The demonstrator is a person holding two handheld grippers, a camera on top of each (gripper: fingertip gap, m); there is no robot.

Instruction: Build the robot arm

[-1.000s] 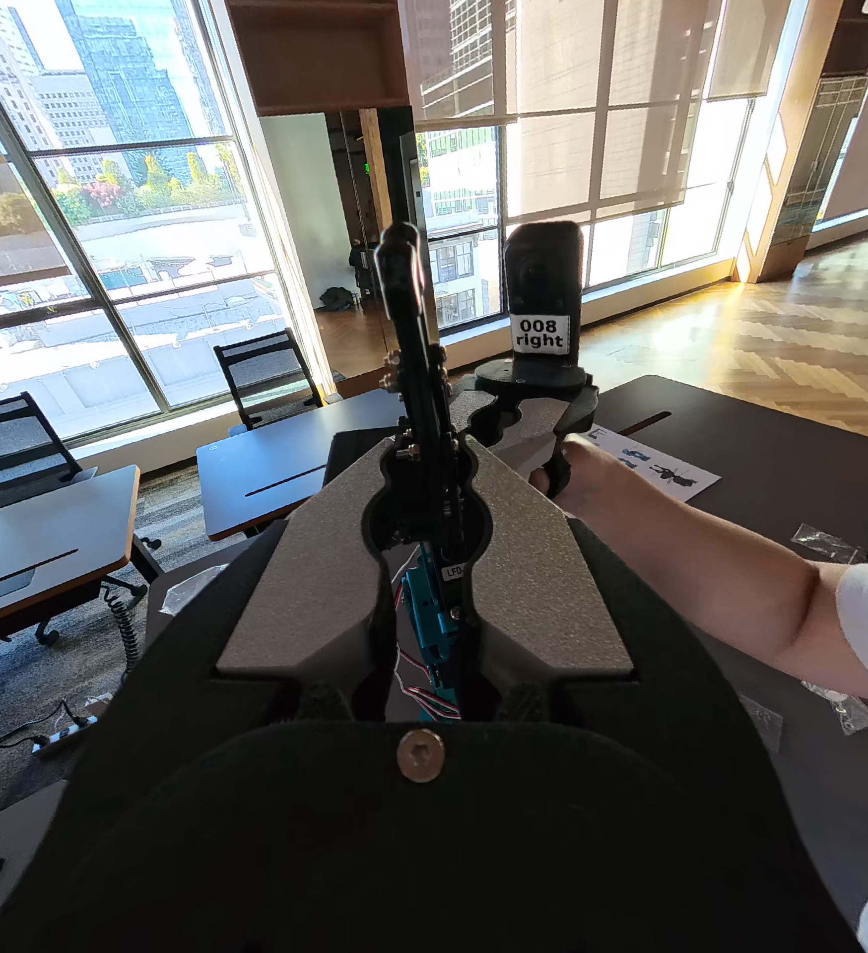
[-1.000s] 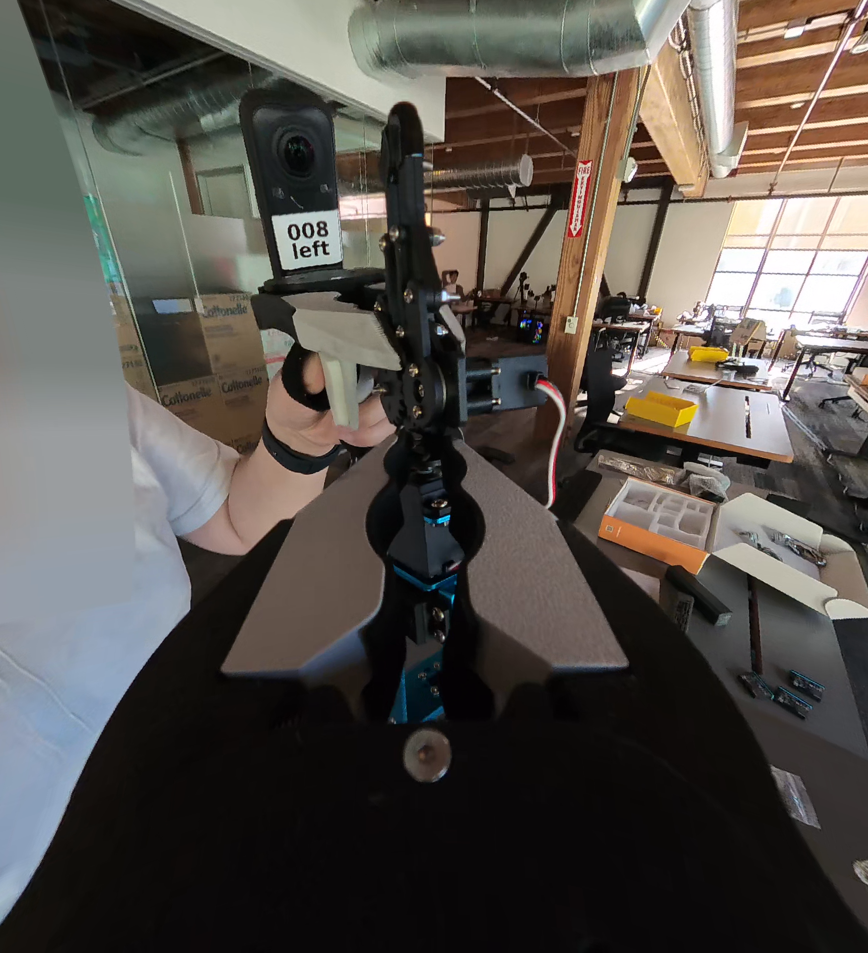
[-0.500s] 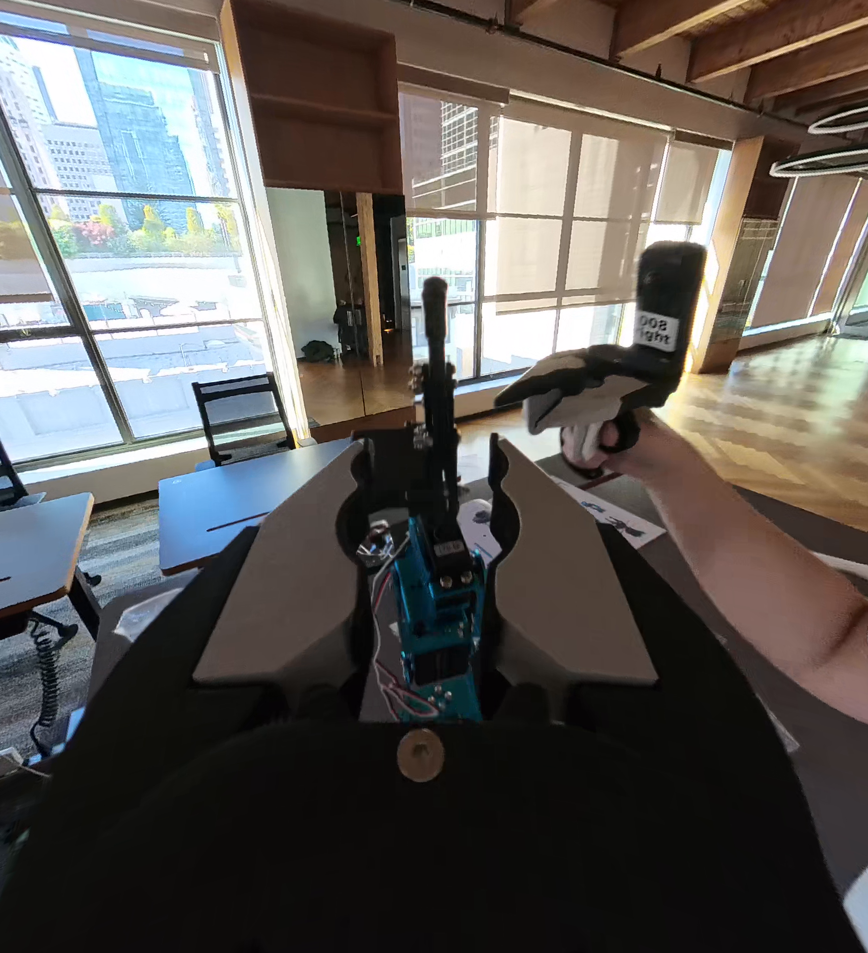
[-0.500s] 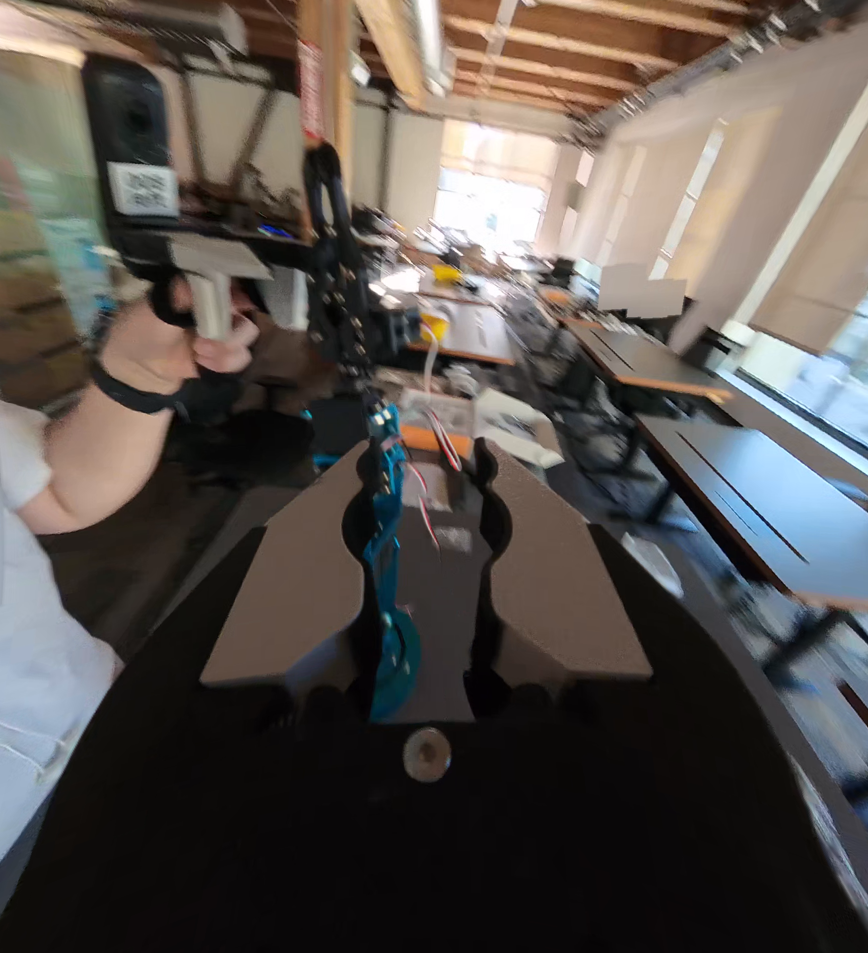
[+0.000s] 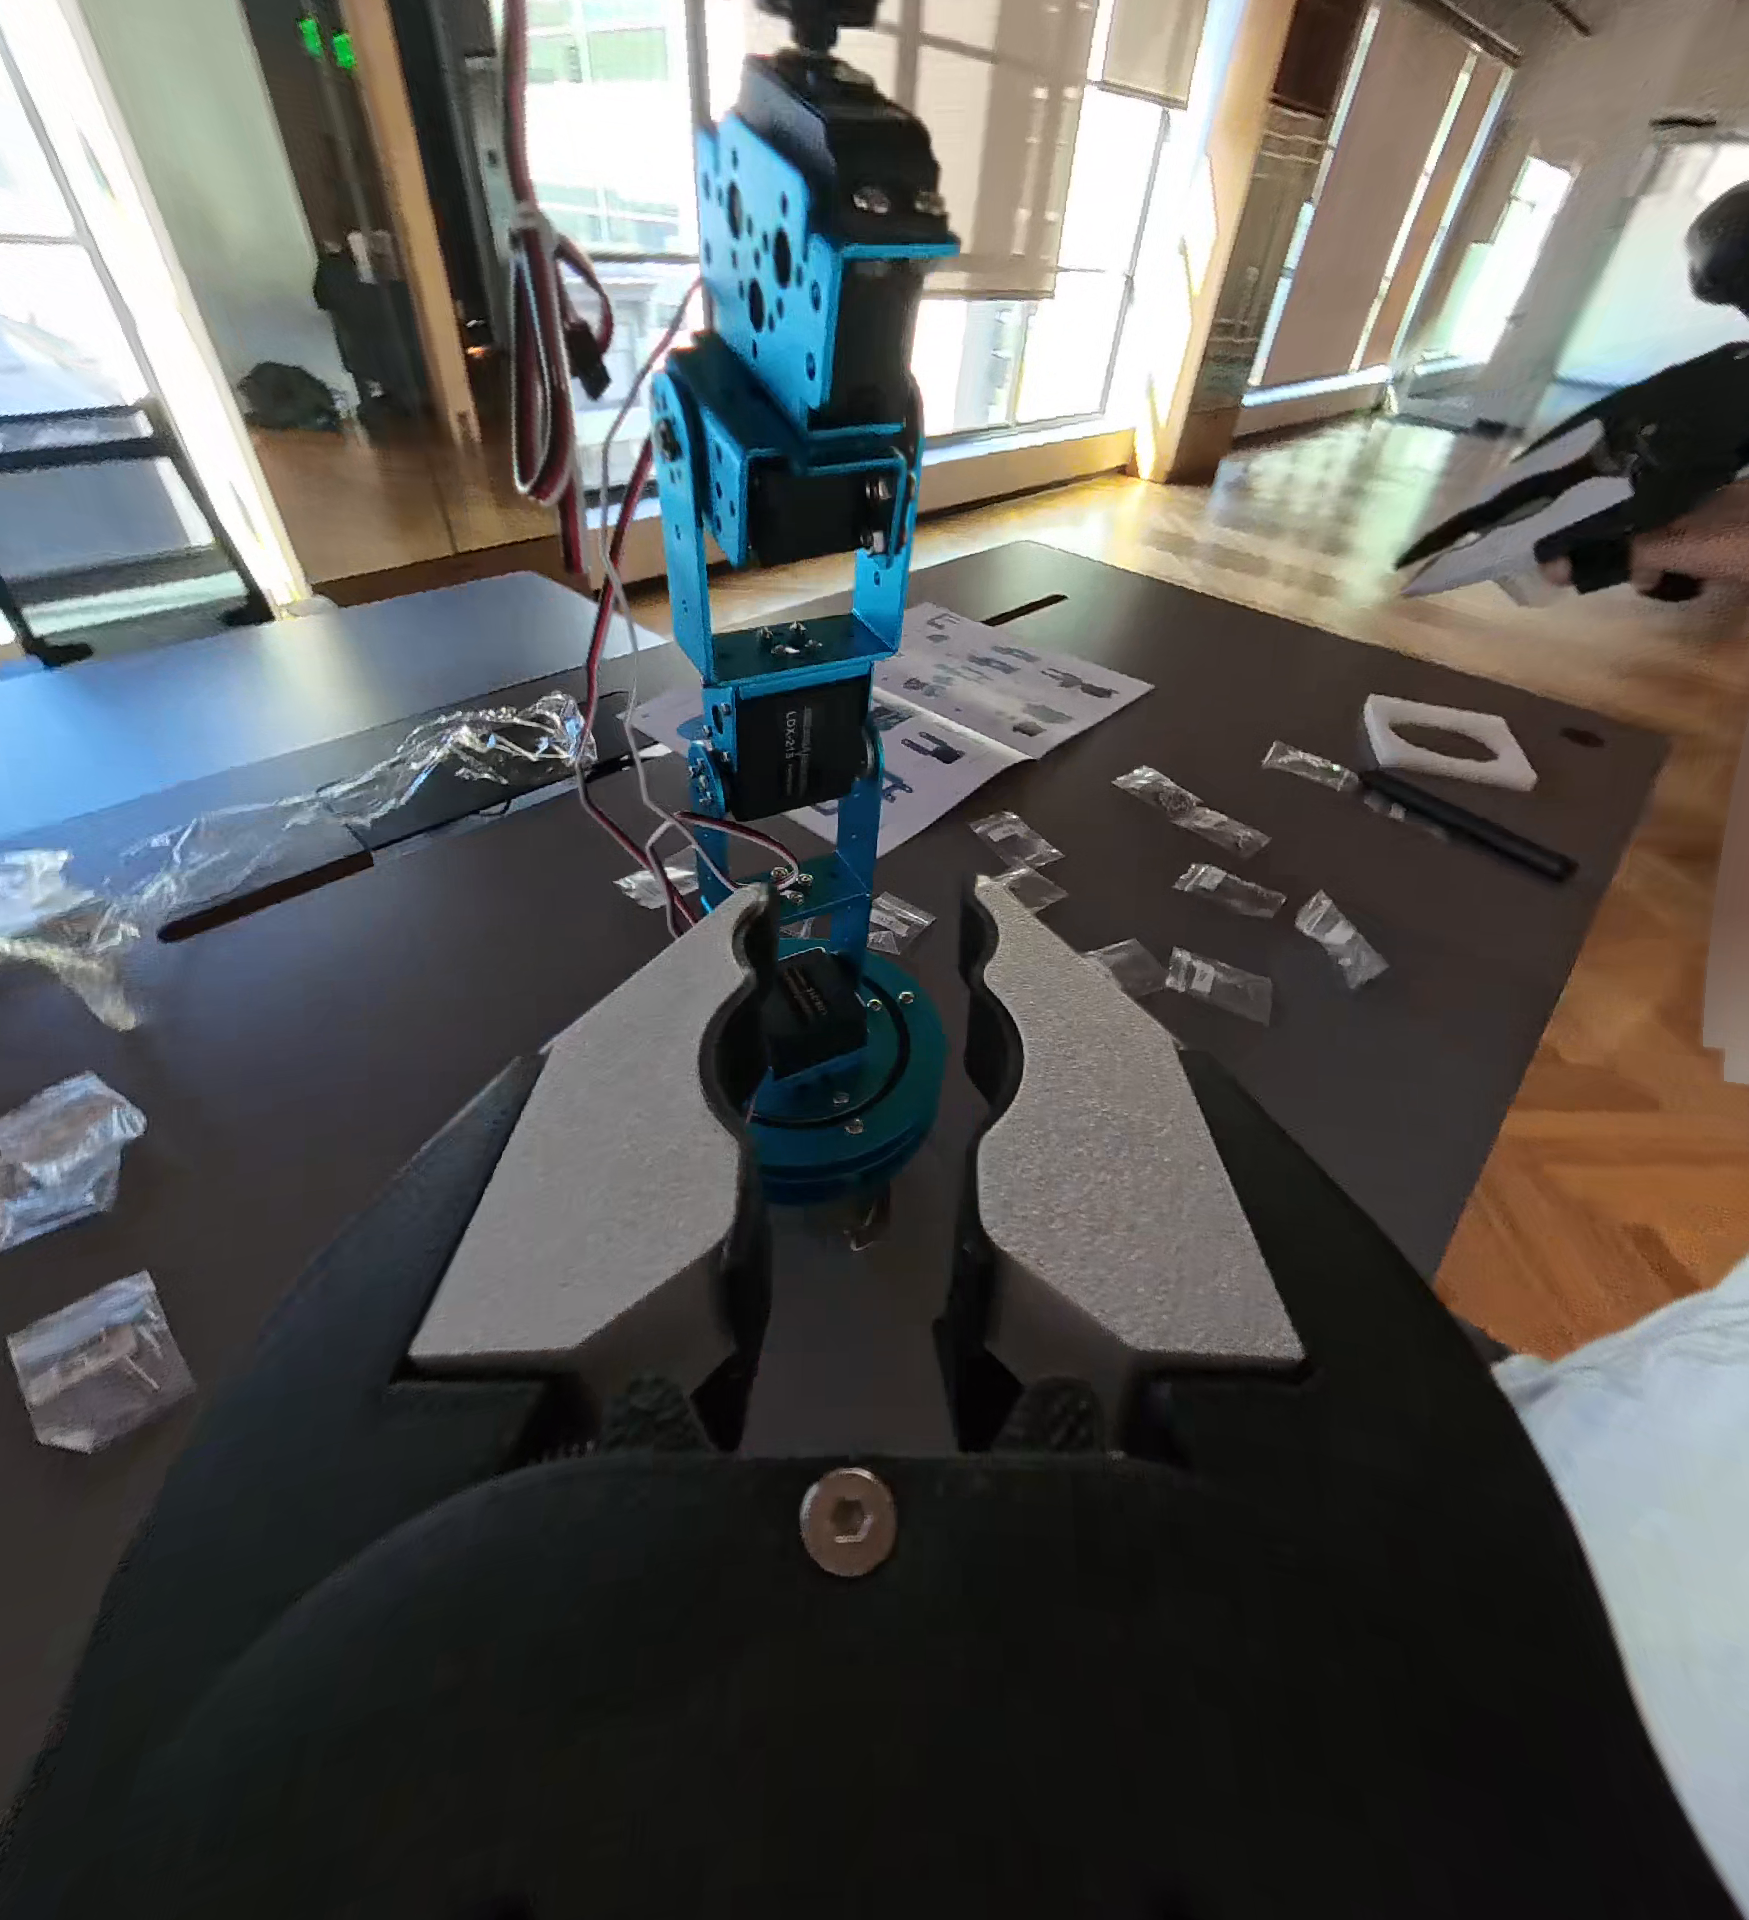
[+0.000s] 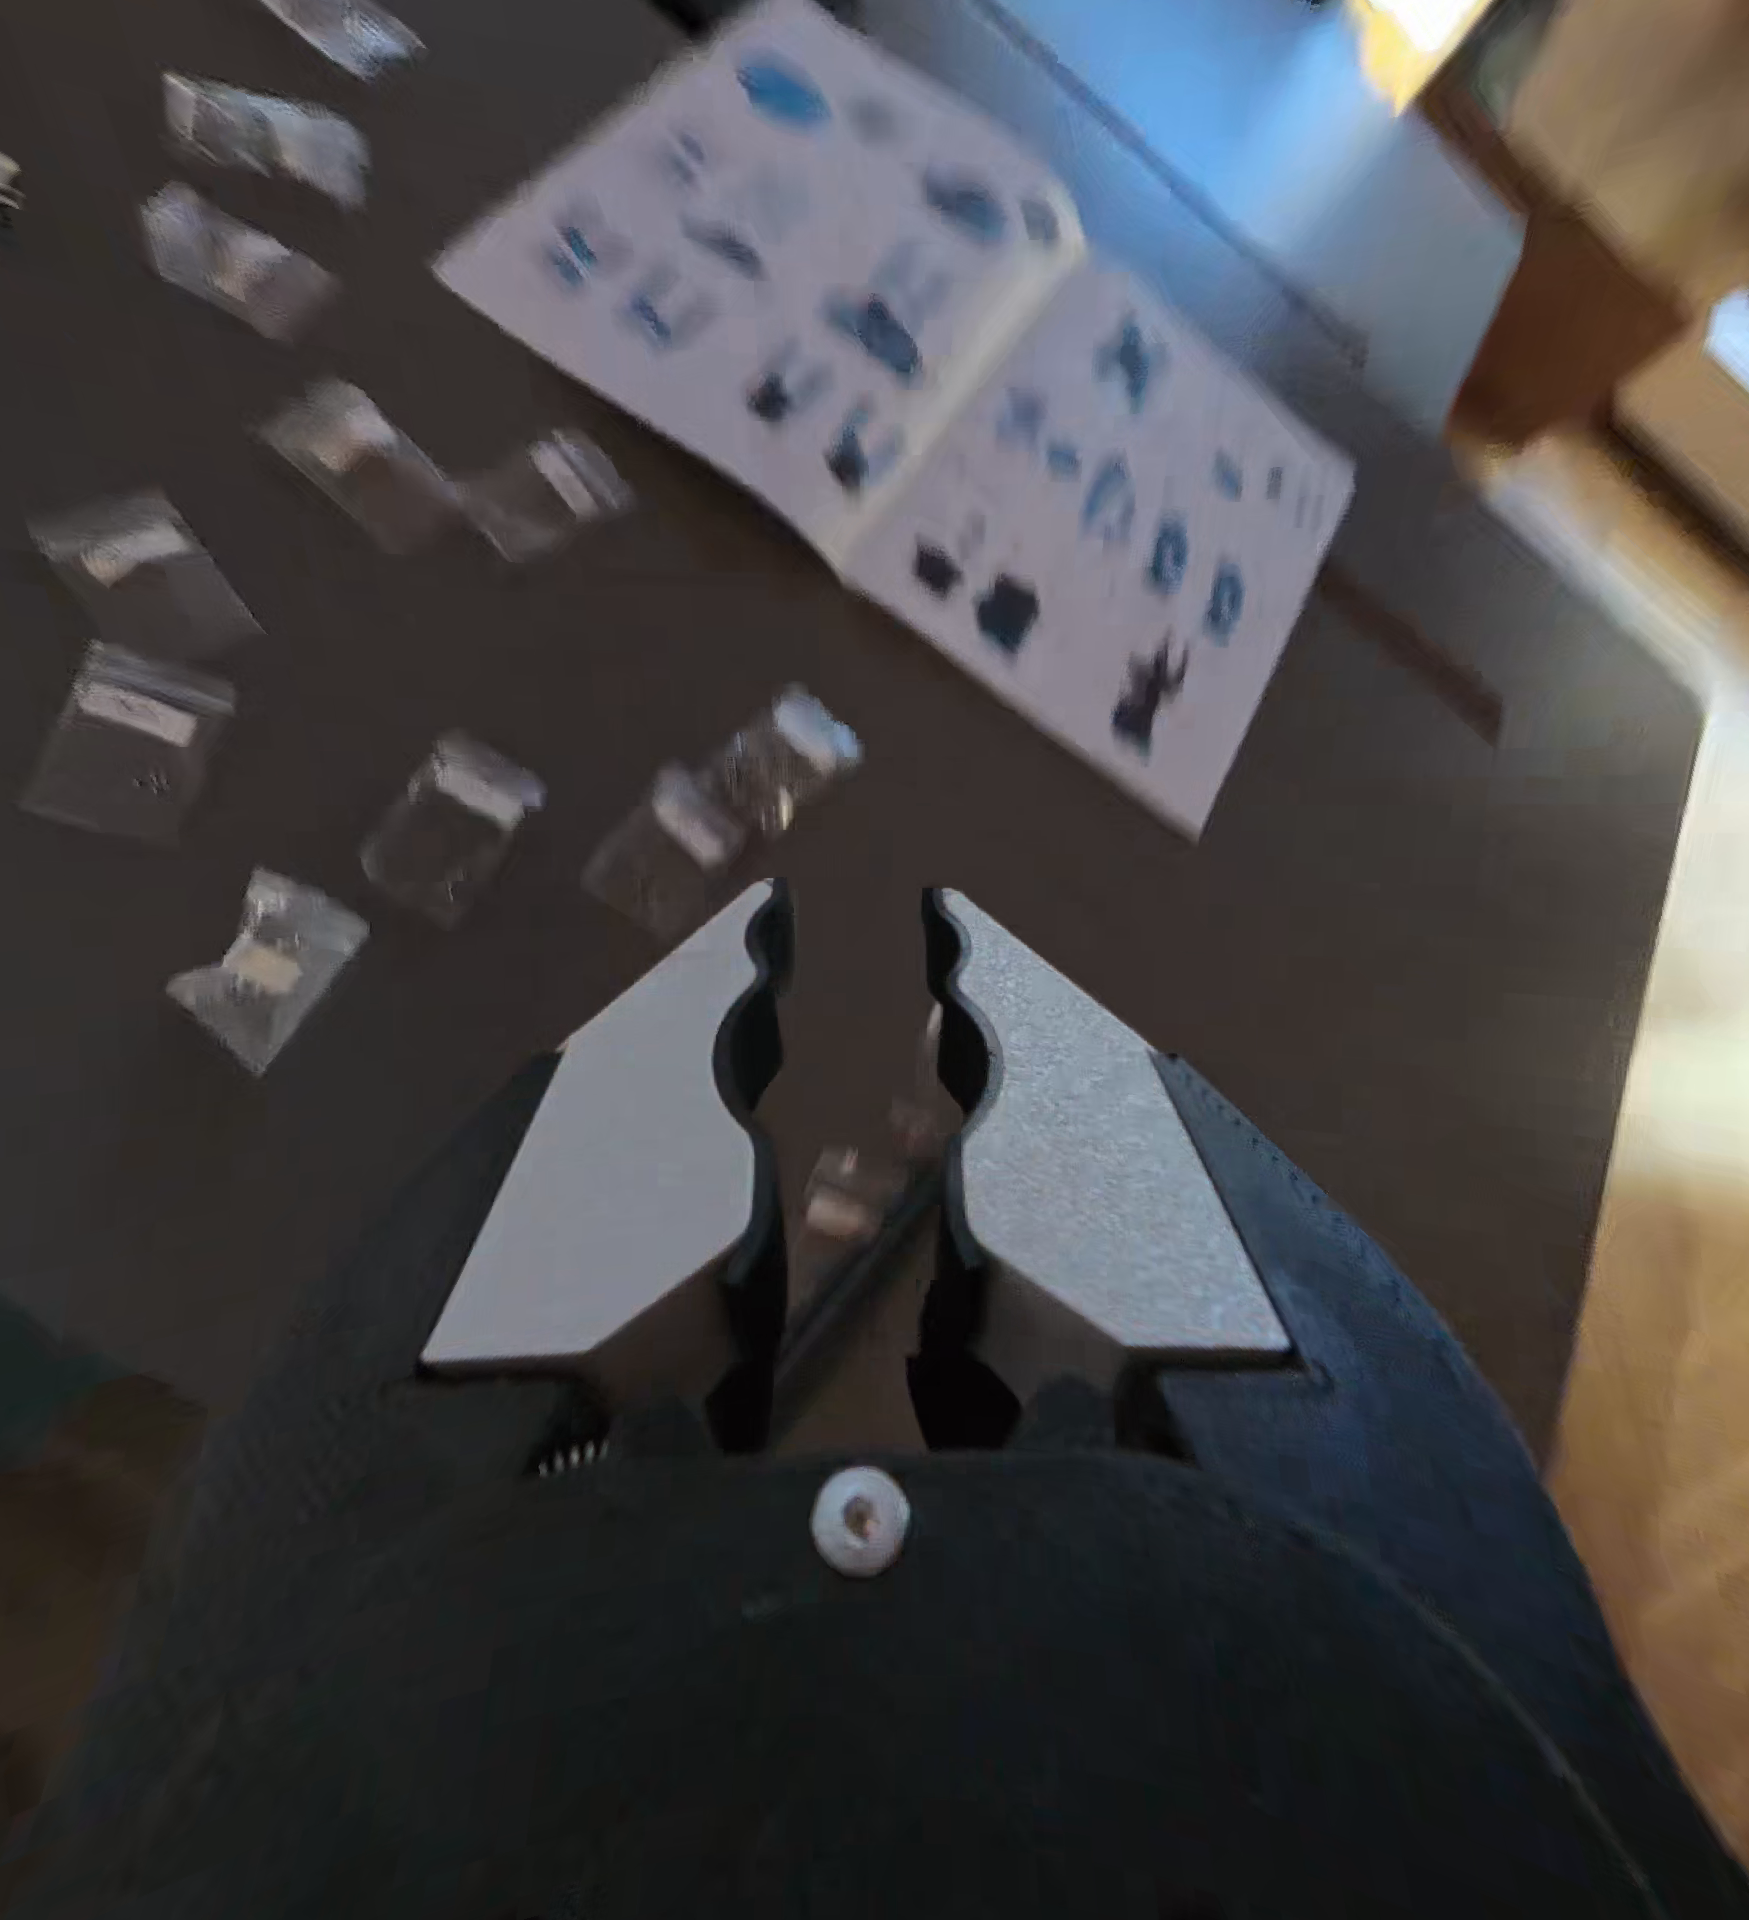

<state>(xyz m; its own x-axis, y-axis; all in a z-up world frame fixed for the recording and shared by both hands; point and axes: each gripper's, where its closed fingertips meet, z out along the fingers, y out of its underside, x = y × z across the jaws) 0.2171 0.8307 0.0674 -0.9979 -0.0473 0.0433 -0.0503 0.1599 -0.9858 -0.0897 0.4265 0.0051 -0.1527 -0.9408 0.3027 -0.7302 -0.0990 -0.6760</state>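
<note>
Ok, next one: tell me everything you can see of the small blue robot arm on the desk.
The small blue robot arm stands upright on the dark desk. It looks like blue anodised metal: perforated brackets stacked with black servo blocks, on a round blue base. Red, white and dark wires hang from it. Its top runs out of view. The left hand-held gripper is open, its fingers flanking the base; whether they touch it is unclear.

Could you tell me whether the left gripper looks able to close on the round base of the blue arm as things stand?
Probably yes. The left gripper is open, and the blue arm's round base already sits between its fingers on the table. Only thin wires hang near the left fingertip.
</note>
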